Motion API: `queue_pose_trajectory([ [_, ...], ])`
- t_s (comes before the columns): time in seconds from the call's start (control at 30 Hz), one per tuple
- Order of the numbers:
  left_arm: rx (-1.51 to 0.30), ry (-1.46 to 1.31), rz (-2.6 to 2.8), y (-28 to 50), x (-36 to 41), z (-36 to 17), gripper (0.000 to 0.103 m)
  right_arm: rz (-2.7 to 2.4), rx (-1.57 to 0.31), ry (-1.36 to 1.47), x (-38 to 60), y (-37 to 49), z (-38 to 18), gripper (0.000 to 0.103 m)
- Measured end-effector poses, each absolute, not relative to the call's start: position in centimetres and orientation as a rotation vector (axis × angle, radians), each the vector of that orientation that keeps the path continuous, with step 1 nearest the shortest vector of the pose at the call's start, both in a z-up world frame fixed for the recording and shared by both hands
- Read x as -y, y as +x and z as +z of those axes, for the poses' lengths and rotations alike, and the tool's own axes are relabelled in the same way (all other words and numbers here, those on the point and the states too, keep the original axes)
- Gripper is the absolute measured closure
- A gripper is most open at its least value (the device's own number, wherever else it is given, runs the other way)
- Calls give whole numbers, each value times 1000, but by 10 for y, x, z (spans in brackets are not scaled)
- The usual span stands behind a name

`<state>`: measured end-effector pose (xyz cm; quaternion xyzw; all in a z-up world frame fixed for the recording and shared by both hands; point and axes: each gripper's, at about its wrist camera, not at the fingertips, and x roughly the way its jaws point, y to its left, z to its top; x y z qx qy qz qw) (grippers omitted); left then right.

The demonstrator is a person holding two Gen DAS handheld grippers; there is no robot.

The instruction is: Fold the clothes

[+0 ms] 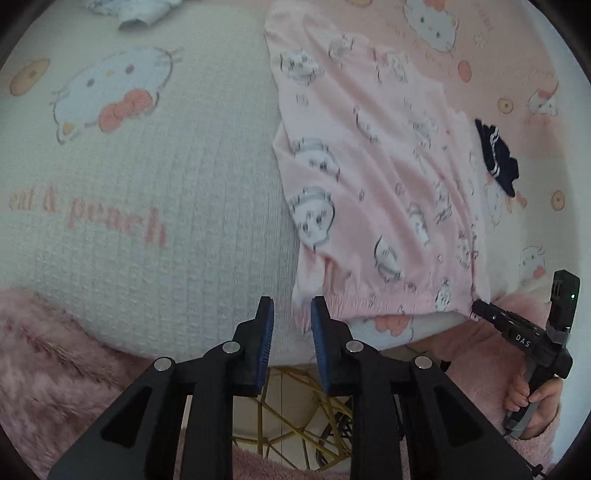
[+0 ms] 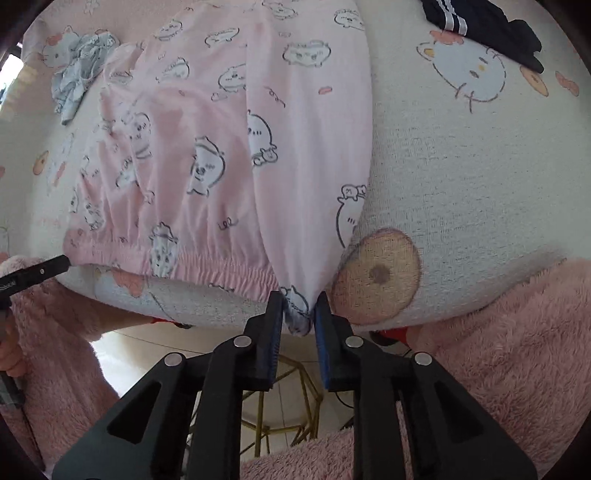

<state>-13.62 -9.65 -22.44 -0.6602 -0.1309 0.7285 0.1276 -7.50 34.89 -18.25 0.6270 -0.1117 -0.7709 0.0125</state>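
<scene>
Pink pajama pants (image 1: pixel 369 155) printed with cartoon animals lie flat on the bed, their elastic waistband (image 2: pixel 207 262) along the near edge. My right gripper (image 2: pixel 299 314) is shut on a bunched bit of the pants at the waistband's right end. It also shows in the left wrist view as the right gripper (image 1: pixel 475 308), held by a hand (image 1: pixel 528 398). My left gripper (image 1: pixel 292 310) is open, with the waistband's left corner just at its fingertips. From the right wrist view the left gripper (image 2: pixel 61 264) touches that corner.
The bed sheet (image 1: pixel 166 184) is white and pink with cat prints. A dark navy striped garment (image 2: pixel 480 26) lies at the far right, and a crumpled pale blue garment (image 2: pixel 81 70) at the far left. Fluffy pink sleeves (image 2: pixel 498 350) flank both grippers. A yellow wire frame (image 1: pixel 295 417) stands below the bed edge.
</scene>
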Motion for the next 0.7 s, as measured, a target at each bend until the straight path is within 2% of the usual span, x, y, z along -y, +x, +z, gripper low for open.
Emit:
queue_pose_trajectory([
  [0.07,358,-1858,2193,-164,104,-209,69,-2425,343,1929,-357,-85,-172,83],
  [0.1,332,-1834,2237,-181,107,-204,67,-2436,340,1916,-361,-89,-167,81],
  [0.17,280,-1784,2323,-215,113,-193,67,-2505,261,1830,-364,-123,-149,74],
  [0.3,286,-1772,2396,-295,114,-207,67,-2615,45,1745,-317,-213,-134,72],
  [0.43,367,-1796,2388,-355,112,-231,67,-2674,-117,1822,-318,-282,-167,72],
  [0.5,413,-1783,2355,-371,112,-241,67,-2608,-69,1832,-310,-314,-191,72],
  [0.57,405,-1797,2346,-379,111,-250,65,-2524,-106,1885,-295,-329,-221,73],
  [0.7,358,-1821,2315,-381,105,-252,64,-2547,-285,1889,-301,-323,-222,76],
])
